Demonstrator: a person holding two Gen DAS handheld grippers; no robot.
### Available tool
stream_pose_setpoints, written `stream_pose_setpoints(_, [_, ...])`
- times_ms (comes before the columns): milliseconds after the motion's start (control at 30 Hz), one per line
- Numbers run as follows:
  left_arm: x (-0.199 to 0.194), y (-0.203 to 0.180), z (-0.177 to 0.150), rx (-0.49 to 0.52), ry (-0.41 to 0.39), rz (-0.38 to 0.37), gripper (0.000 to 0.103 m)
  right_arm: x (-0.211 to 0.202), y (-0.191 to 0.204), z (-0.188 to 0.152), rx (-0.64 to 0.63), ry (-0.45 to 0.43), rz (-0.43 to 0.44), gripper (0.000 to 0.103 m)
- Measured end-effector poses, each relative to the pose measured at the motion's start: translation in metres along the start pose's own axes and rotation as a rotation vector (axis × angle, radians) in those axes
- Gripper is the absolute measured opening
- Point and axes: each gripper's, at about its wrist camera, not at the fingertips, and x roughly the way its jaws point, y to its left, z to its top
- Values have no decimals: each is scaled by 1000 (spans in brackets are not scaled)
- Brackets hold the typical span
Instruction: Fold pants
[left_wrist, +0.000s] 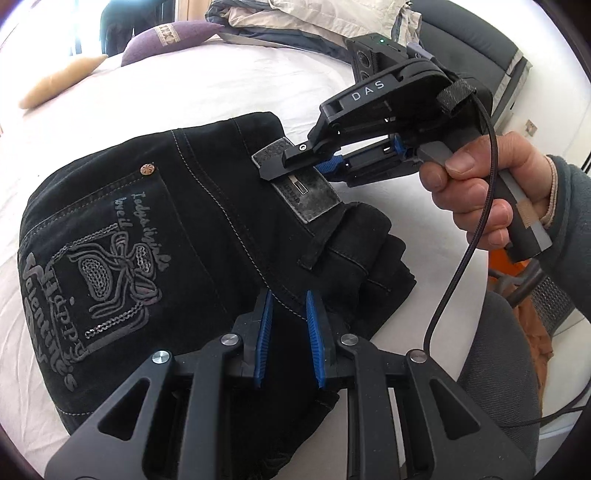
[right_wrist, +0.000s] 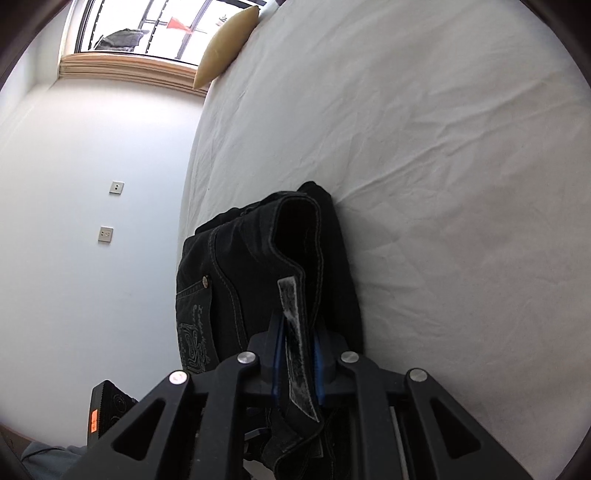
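Already folded into a thick bundle, the black jeans (left_wrist: 192, 236) lie on the white bed sheet (left_wrist: 110, 110), close to the bed's near edge on the person's side. The back pocket with its sequin embroidery and grey lettering (left_wrist: 110, 266) faces up, a copper rivet (left_wrist: 148, 169) at its corner.

At the waistband, the right tool (left_wrist: 291, 162) is pinched onto the grey leather brand patch (left_wrist: 306, 195), its blue pads narrowed onto the patch and the band under it. In the right wrist view the same patch (right_wrist: 297, 354) runs straight between the two blue pads (right_wrist: 317, 365), and the waistband (right_wrist: 295, 229) stands up from the bed in a raised loop beyond them. The right hand (left_wrist: 480, 192) grips the tool's grey handle, with a black cable (left_wrist: 476, 258) hanging in a curve below it.

Lower down, the left tool (left_wrist: 289, 332) hovers over the jeans near the seam beside the pocket. Its jaws stand narrow, with a slim gap between the blue pads (left_wrist: 264, 332); dark denim shows through that gap, but whether the pads press on any cloth I cannot tell.

Far across the sheet a tan cushion (left_wrist: 62, 85) and a purple cushion (left_wrist: 173, 40) lie near the bed's far edge, and a heap of pale and grey bedding (left_wrist: 314, 22) sits beyond them.
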Motion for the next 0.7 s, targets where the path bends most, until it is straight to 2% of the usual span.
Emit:
stream_pose_setpoints(100, [-9, 8, 0, -28, -15, -15, 18, -3, -4, -1, 15, 9, 15, 21])
stream_pose_setpoints(133, [-14, 12, 1, -43, -31, -17, 18, -6, -3, -1, 26, 9, 18, 27])
stream_pose_setpoints(200, [-30, 22, -2, -69, -84, -21, 18, -21, 3, -4, 3, -23, -28, 35])
stream_pose_setpoints(233, [-38, 26, -1, -76, -111, -24, 18, -30, 12, -7, -22, -47, -73, 49])
stream_pose_setpoints(267, [-46, 29, -1, -79, -131, -20, 18, -41, 17, -10, -37, -79, -116, 53])
stream_pose_setpoints(300, [-52, 36, 1, -83, -150, -13, 18, -51, 20, -15, -40, -107, -95, 53])
stream_pose_setpoints(367, [-56, 52, 6, -108, -175, -10, 18, -65, 33, -27, -63, -144, 41, 53])
stream_pose_setpoints(433, [-57, 70, 10, -176, -167, -45, 18, -62, 47, -39, -105, -133, 146, 53])
stream_pose_setpoints(467, [-55, 79, 13, -204, -167, -86, 18, -54, 51, -45, -121, -107, 182, 54])
stream_pose_setpoints(500, [-49, 90, 13, -227, -151, -130, 18, -44, 51, -50, -131, -75, 180, 54])
stream_pose_setpoints(567, [-29, 110, 9, -291, -67, -194, 18, -19, 34, -57, -97, -1, 114, 54])
stream_pose_setpoints(600, [-20, 119, 5, -323, -43, -223, 18, -10, 20, -60, -58, 19, 105, 52])
stream_pose_setpoints(633, [-16, 127, 1, -354, -36, -254, 18, -8, 6, -63, -30, 15, 117, 35])
stream_pose_setpoints(667, [-19, 133, 2, -369, -50, -275, 18, -10, -7, -65, -8, 2, 128, 11])
stream_pose_setpoints(700, [-23, 134, 0, -370, -56, -277, 18, -14, -18, -67, 21, -8, 116, 1])
